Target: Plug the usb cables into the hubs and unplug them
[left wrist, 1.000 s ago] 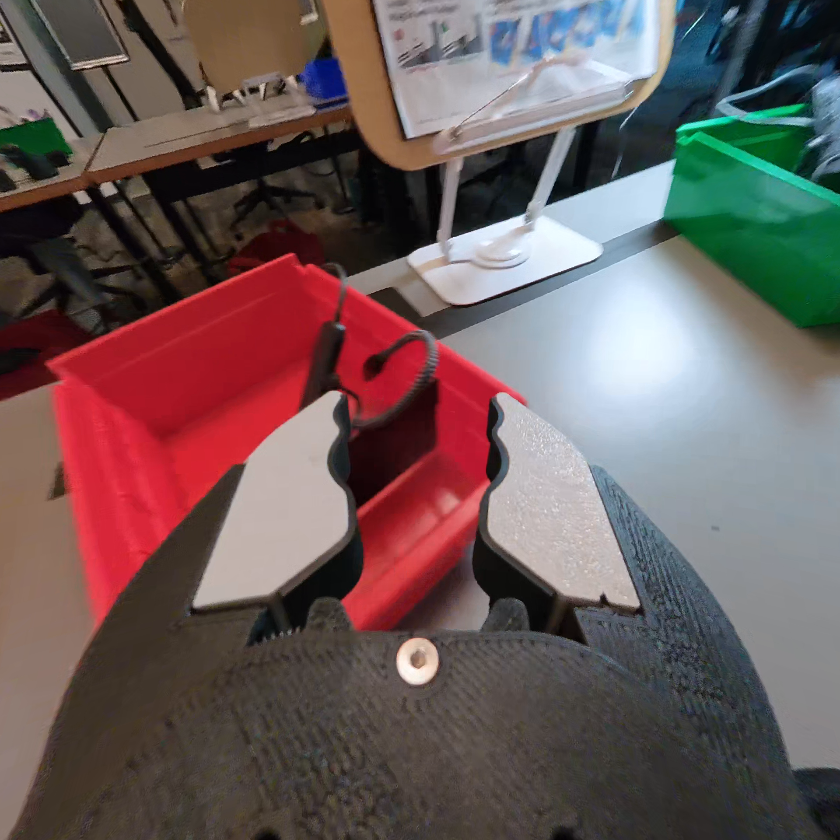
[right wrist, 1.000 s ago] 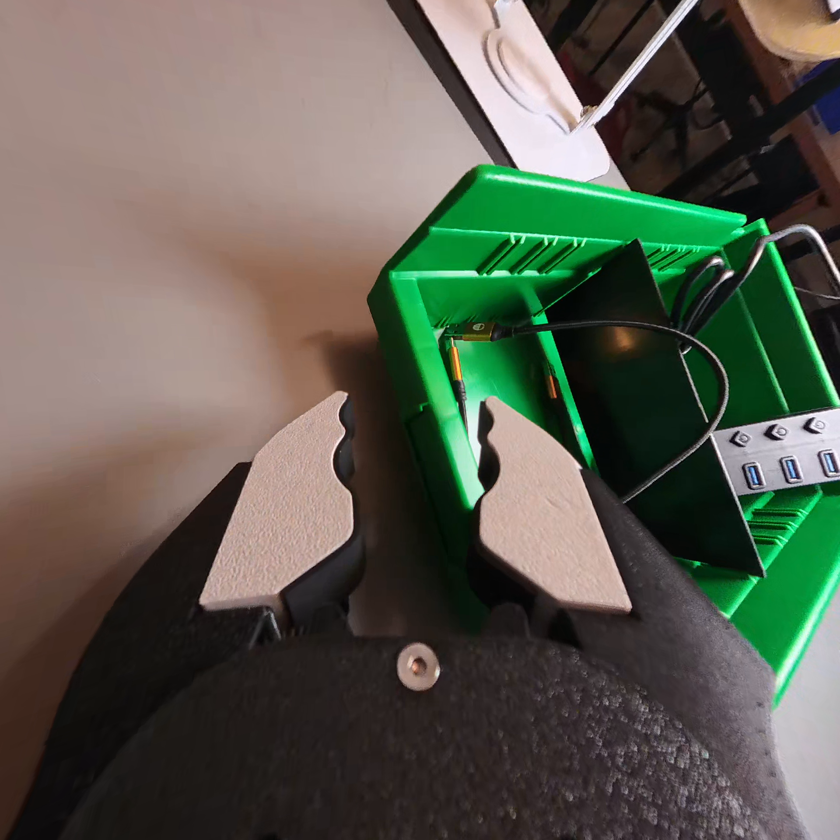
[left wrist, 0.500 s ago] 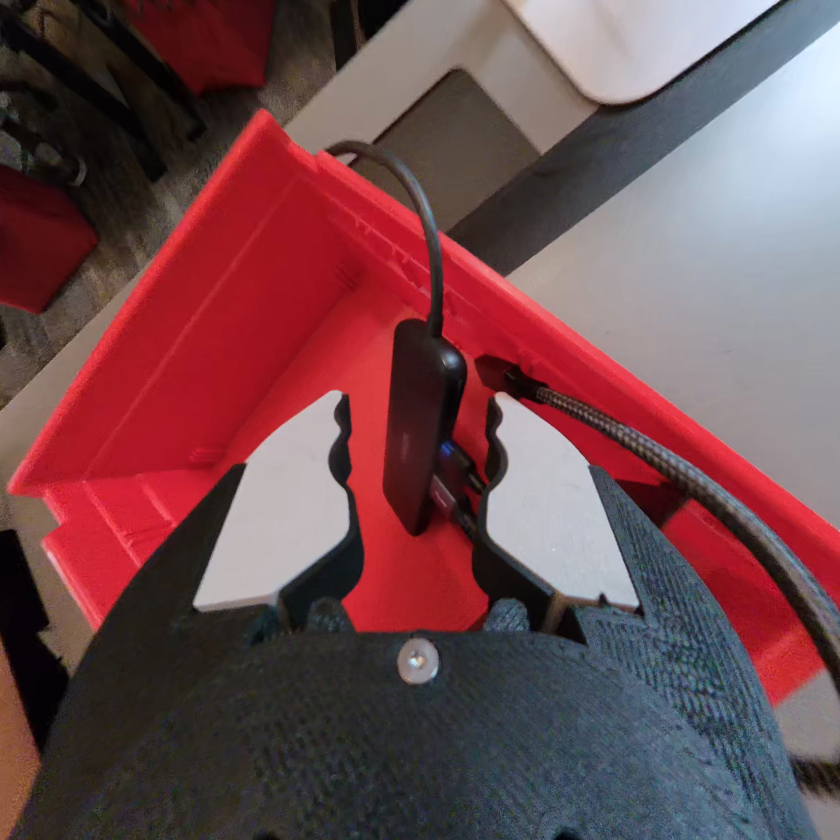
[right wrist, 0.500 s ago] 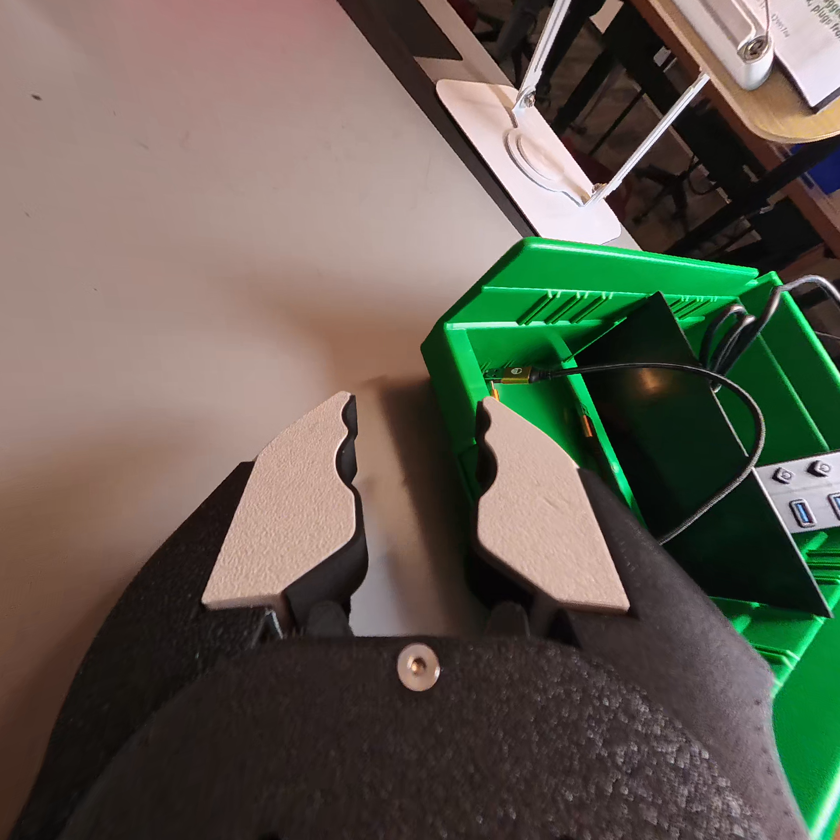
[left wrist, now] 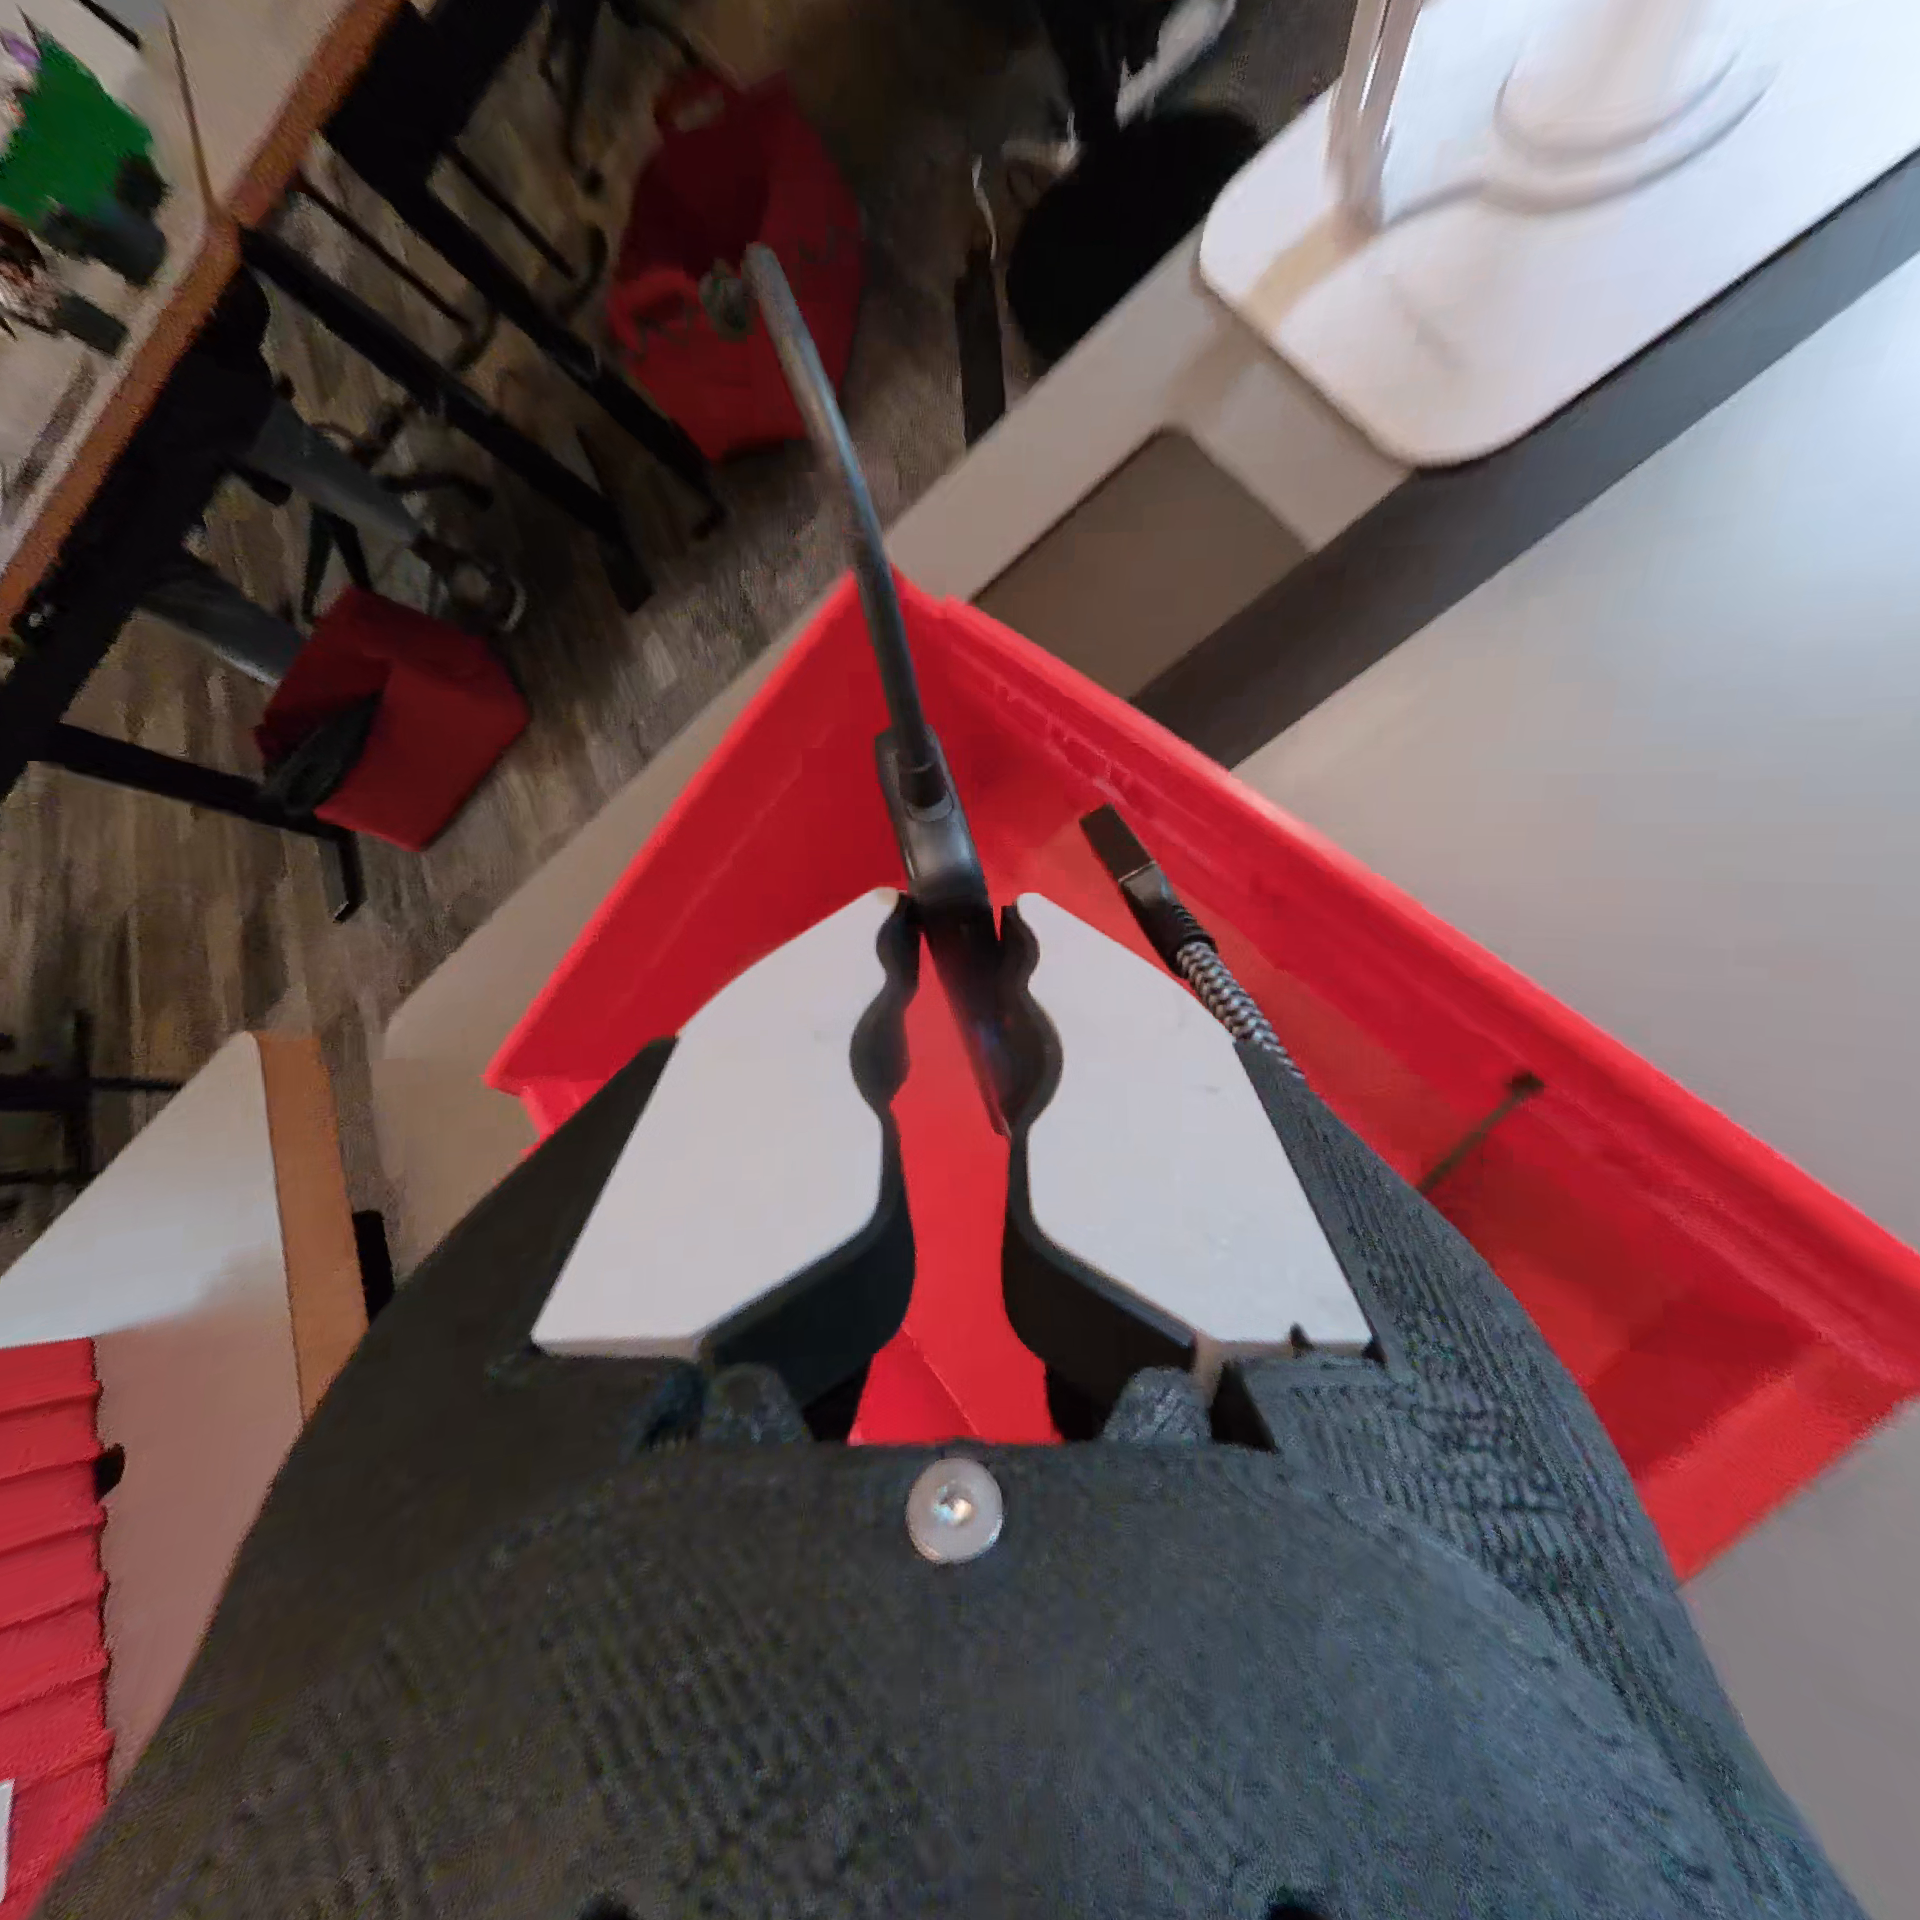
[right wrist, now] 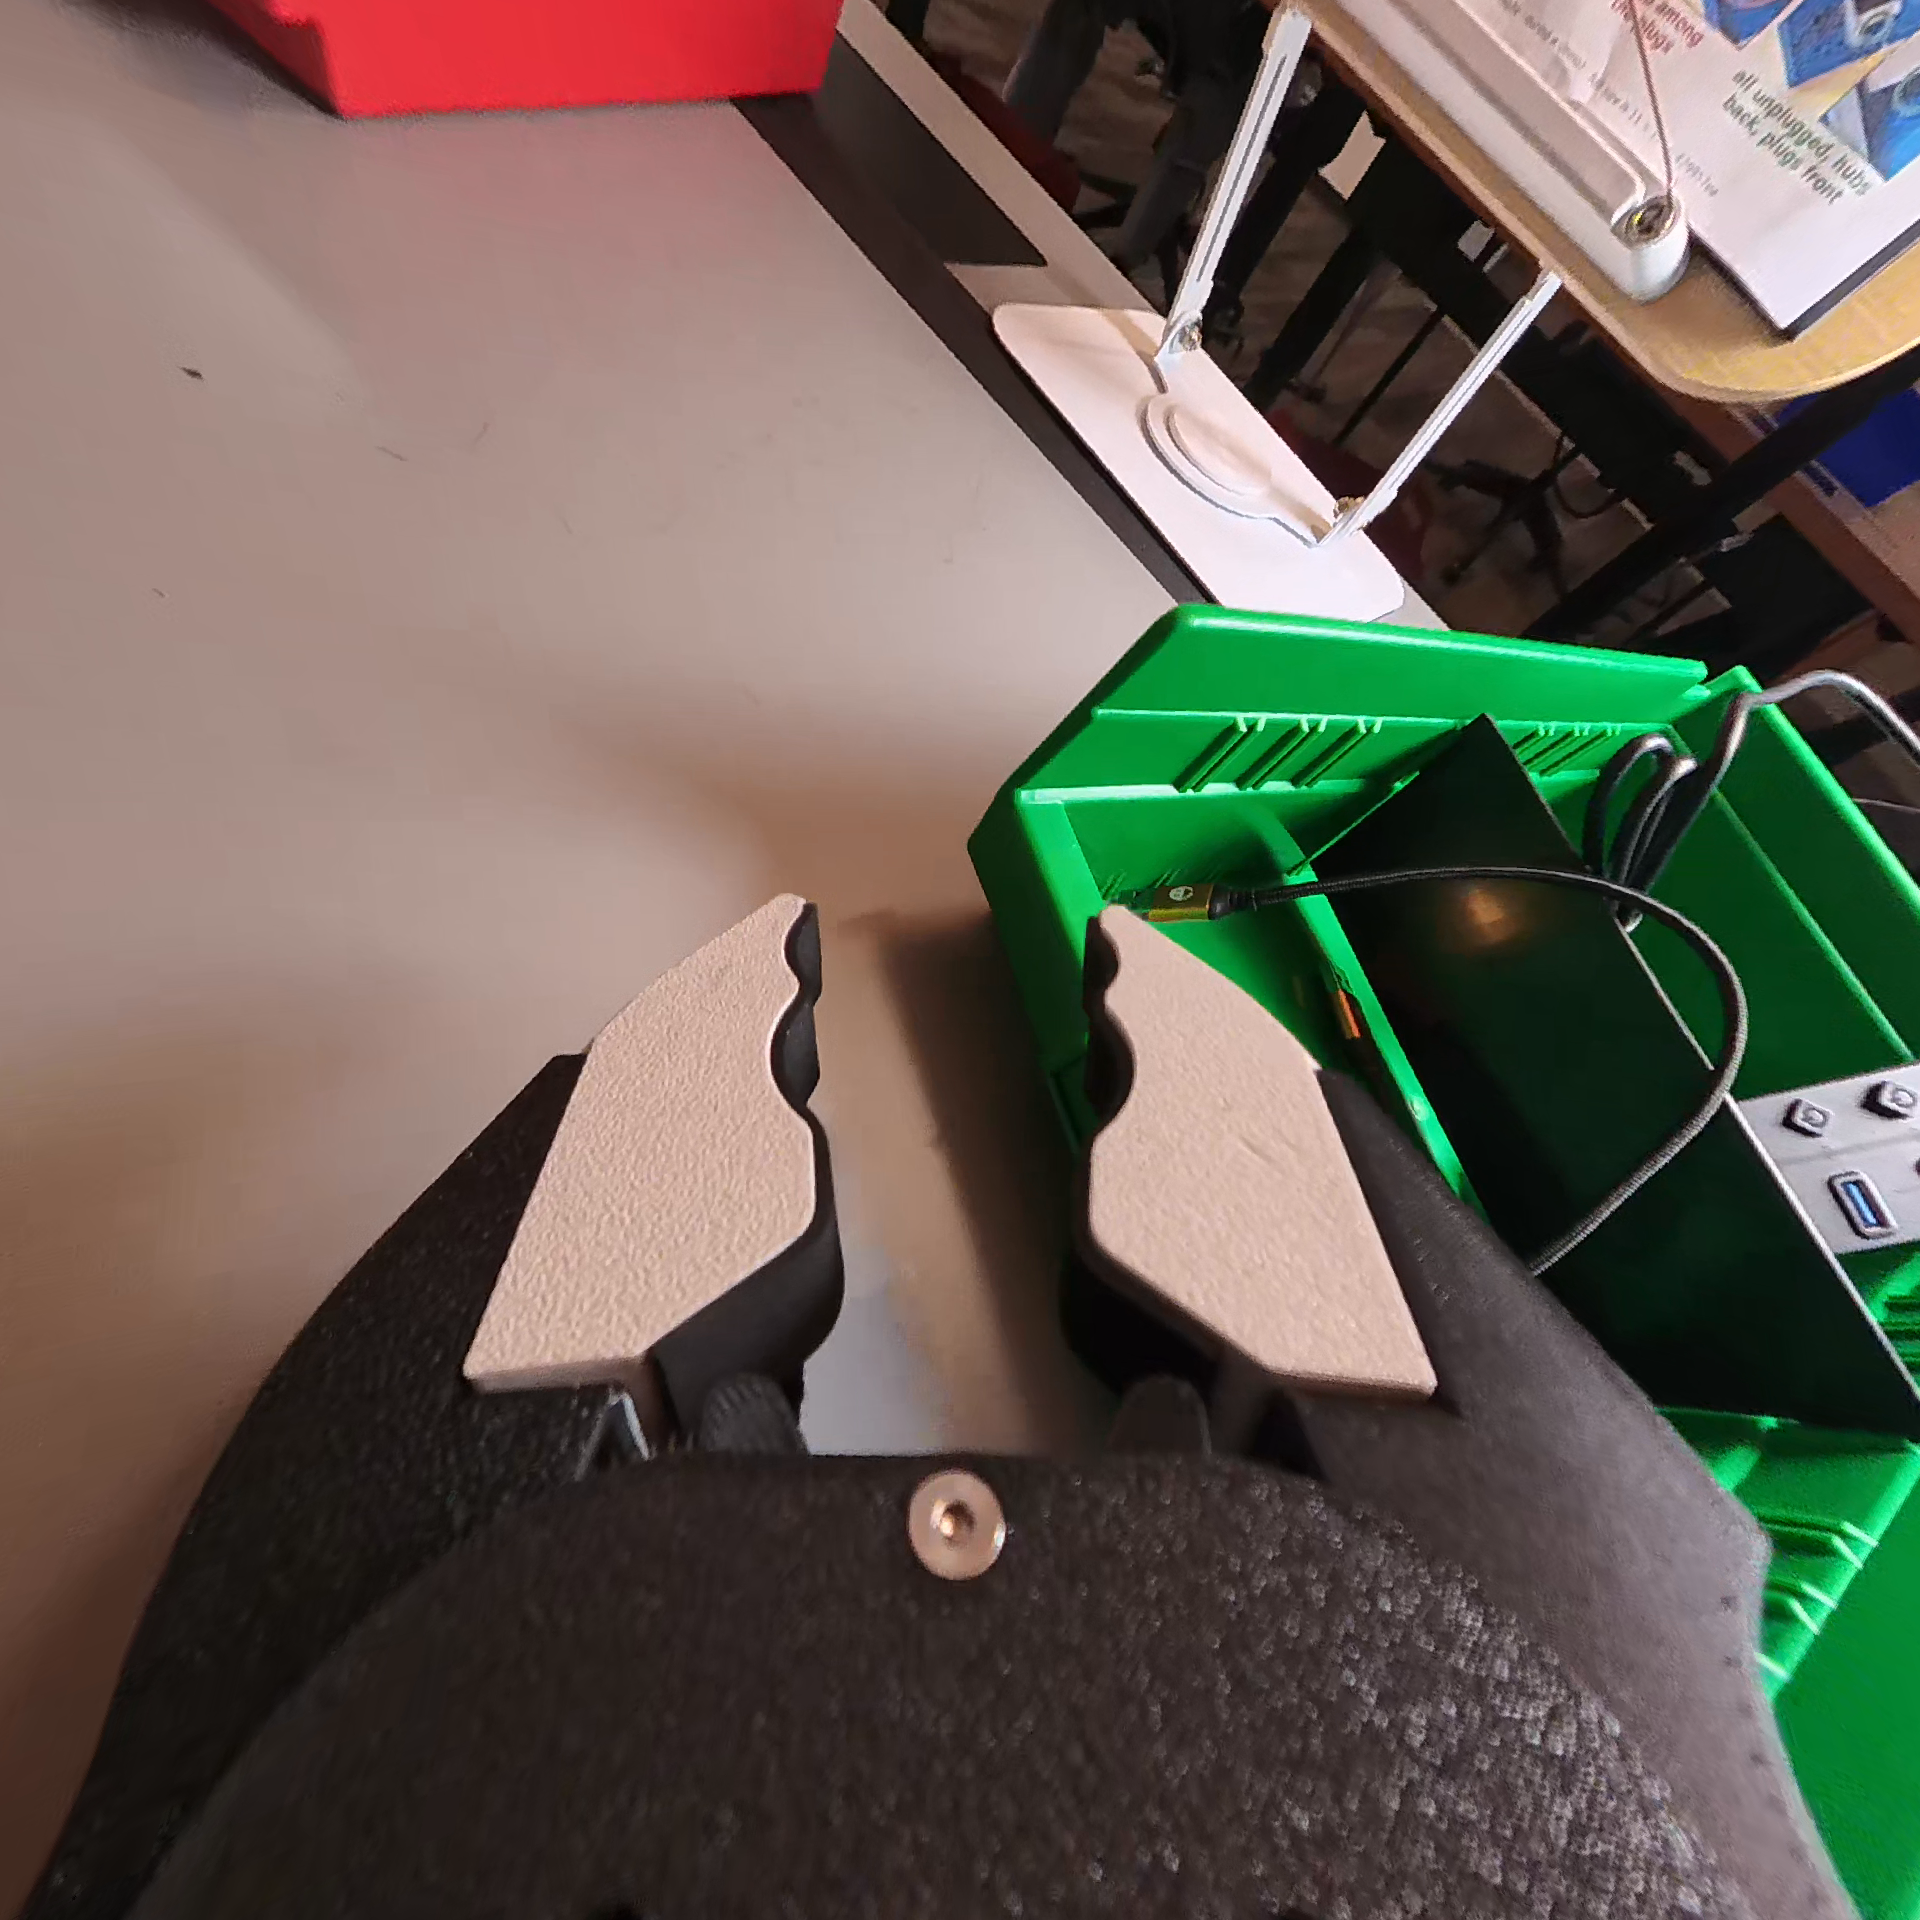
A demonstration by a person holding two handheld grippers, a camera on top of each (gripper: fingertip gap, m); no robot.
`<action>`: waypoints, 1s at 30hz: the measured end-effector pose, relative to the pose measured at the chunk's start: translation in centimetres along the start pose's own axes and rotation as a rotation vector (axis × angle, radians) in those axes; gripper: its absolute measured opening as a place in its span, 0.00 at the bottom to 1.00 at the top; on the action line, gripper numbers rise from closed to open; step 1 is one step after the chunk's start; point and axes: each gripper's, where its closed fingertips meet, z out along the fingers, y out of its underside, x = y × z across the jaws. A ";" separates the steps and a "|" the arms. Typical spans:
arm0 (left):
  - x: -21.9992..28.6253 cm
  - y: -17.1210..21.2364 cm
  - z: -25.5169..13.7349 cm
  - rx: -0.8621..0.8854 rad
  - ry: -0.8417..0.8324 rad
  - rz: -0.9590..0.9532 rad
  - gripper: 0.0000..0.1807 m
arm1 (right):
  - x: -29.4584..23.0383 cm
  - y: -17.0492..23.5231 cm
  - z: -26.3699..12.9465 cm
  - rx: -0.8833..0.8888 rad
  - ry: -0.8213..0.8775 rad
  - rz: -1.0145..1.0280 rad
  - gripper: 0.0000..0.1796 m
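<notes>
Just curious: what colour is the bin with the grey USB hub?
Bright green bin; the grey USB hub sits inside. Right wrist view shows it best.

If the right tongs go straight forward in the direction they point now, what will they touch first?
Probably the grey tabletop. The right tongs are open and empty, aimed down at bare table just beside the green bin. Its near corner lies close to the right finger, so that finger may graze it; depth is unclear.

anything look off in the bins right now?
Nothing damaged or spilled. Two things to note: the black divider in the green bin leans tilted rather than upright, with a braided cable draped over it. In the red bin, the left gripper pinches the slim black hub edge-on; another plug lies loose beside it.
</notes>
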 end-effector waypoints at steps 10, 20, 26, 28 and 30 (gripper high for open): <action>11.1 -10.8 -16.0 0.656 0.586 -0.222 0.08 | -4.0 -7.3 -1.4 0.340 -0.259 0.187 0.27; 29.7 -11.8 -21.3 1.003 1.179 -0.405 0.08 | -8.6 -14.7 -4.8 0.695 -0.805 0.644 0.23; 30.8 -10.4 -19.6 0.946 1.124 -0.257 0.11 | -8.1 -13.7 -5.7 0.589 -0.825 0.520 0.08; 29.7 -10.0 -18.2 0.929 0.966 -0.177 0.18 | -7.2 -13.4 -6.0 0.498 -0.762 0.418 0.08; 28.3 -9.6 -17.1 0.884 0.841 -0.121 0.16 | -6.1 -13.4 -6.6 0.440 -0.706 0.335 0.07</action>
